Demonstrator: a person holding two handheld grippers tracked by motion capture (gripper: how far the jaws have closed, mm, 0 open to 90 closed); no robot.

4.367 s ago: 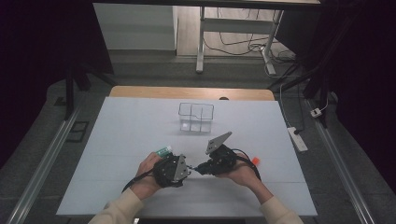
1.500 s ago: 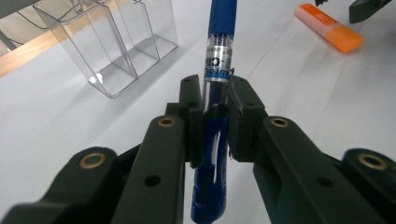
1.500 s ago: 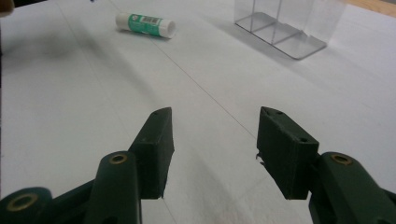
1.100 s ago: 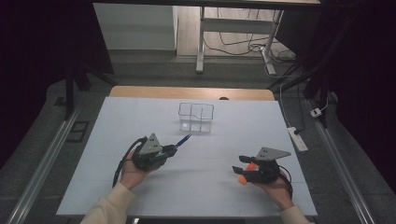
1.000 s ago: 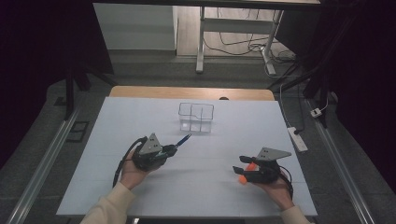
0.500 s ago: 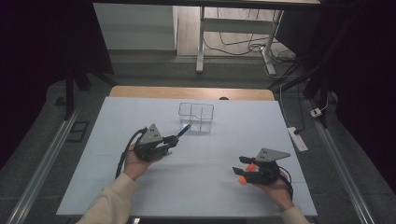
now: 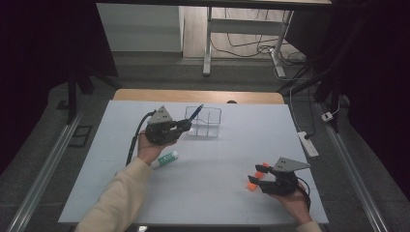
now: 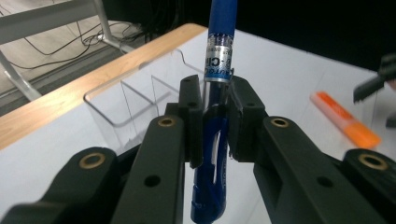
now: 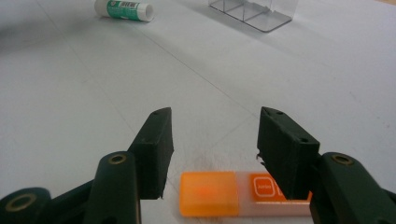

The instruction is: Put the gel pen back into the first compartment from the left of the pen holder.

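Observation:
My left gripper [image 7: 186, 124] is shut on a blue pen [image 7: 195, 114], which points up and away beside the near left corner of the clear divided organizer [image 7: 209, 121]. In the left gripper view the pen [image 8: 217, 56] stands upright between the pads of my left gripper [image 8: 215, 88], with the organizer [image 8: 135, 93] just behind. At the front right my right gripper [image 7: 258, 173] stands open over an orange highlighter [image 7: 252, 183]. The right gripper view has that gripper's [image 9: 218, 119] jaws apart, and the highlighter [image 9: 224, 193] lies flat on the table below them, untouched.
A white and green glue stick [image 7: 164, 159] lies on the white table [image 7: 217, 193] under my left forearm; it also lies far off [image 9: 123, 9] in the right gripper view. A power strip [image 7: 307, 143] sits off the table's right edge.
My left hand has risen and moved away toward the organizer with the pen, which now stands steeper. The glue stick has come into sight. The right hand has stayed put.

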